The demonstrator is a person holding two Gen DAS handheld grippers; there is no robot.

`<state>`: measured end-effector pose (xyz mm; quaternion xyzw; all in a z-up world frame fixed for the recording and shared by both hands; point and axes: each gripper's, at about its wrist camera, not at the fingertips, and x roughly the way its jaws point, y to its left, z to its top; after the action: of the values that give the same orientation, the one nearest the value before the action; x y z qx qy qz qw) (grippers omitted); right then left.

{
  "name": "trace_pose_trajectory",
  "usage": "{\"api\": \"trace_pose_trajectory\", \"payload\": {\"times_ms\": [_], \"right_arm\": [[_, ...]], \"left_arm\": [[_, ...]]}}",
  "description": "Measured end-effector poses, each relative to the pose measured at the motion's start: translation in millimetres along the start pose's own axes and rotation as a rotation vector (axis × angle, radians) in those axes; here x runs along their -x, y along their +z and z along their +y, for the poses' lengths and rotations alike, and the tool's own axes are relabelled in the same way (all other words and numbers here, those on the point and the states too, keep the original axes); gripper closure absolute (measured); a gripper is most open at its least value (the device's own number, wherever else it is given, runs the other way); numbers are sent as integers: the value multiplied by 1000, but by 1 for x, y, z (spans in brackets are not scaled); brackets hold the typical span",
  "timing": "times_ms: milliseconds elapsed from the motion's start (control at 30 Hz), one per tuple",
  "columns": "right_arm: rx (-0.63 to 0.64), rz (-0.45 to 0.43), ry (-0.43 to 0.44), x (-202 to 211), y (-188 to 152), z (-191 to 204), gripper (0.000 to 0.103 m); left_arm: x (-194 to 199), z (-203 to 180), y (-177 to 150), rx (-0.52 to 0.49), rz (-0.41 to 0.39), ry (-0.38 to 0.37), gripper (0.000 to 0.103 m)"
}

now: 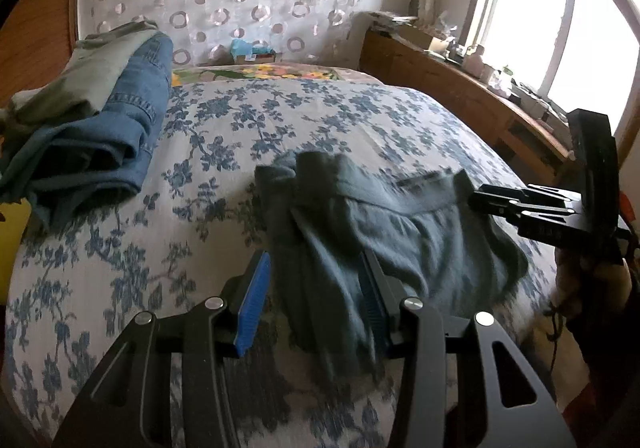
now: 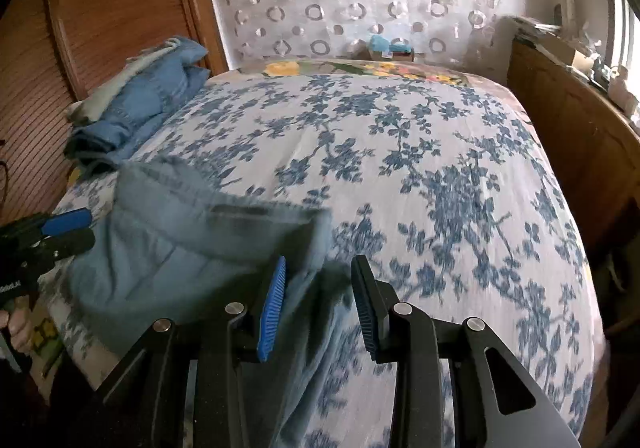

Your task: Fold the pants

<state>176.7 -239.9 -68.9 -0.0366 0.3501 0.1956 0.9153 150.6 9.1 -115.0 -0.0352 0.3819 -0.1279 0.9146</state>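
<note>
A: Item one, step in hand. You are laying the pants [image 1: 384, 232] out at the near edge of the bed [image 1: 320, 120]; by my reading no fold is made yet. They are lying bunched, waistband toward twelve o'clock, one part hanging off the near edge at six.

B: Item two, jaws?

A: Left gripper [image 1: 316, 300]: you are holding it spread, cloth draped over its right finger, nothing pinched. Right gripper [image 2: 320, 304]: also spread, cloth lying against its left pad [image 2: 272, 308], no grip.

B: Item three, pose?

A: You are aiming both low over the near edge, fingers toward twelve. In the left view the right gripper is sitting at three o'clock, beside the waistband; in the right view the left one is sitting at nine.

B: Item four, next move?

A: Likely pinching the waistband corners and pulling the cloth flat. Keep clear of the jeans pile [image 1: 100, 120] at ten.
</note>
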Motion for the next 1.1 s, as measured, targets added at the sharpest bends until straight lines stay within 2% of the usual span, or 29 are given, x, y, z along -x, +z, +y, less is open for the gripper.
{"api": "trace_pose_trajectory", "payload": {"times_ms": [300, 500, 733, 933, 1067, 1100], "right_arm": [[2, -32, 59, 45, -37, 4, 68], [-4, -45, 86, 69, -60, 3, 68], [12, -8, 78, 67, -79, -3, 68], [32, 3, 77, 58, -78, 6, 68], [54, 0, 81, 55, -76, 10, 90], [58, -7, 83, 55, -76, 10, 91]], "left_arm": [[23, 0, -33, -18, -2, -13, 57], [26, 2, -43, -23, 6, -19, 57], [17, 5, -46, -14, 28, 4, 57], [12, 4, -45, -23, 39, 14, 57], [9, 4, -43, -29, 44, 34, 57], [8, 5, -43, -30, 43, 39, 57]]}}
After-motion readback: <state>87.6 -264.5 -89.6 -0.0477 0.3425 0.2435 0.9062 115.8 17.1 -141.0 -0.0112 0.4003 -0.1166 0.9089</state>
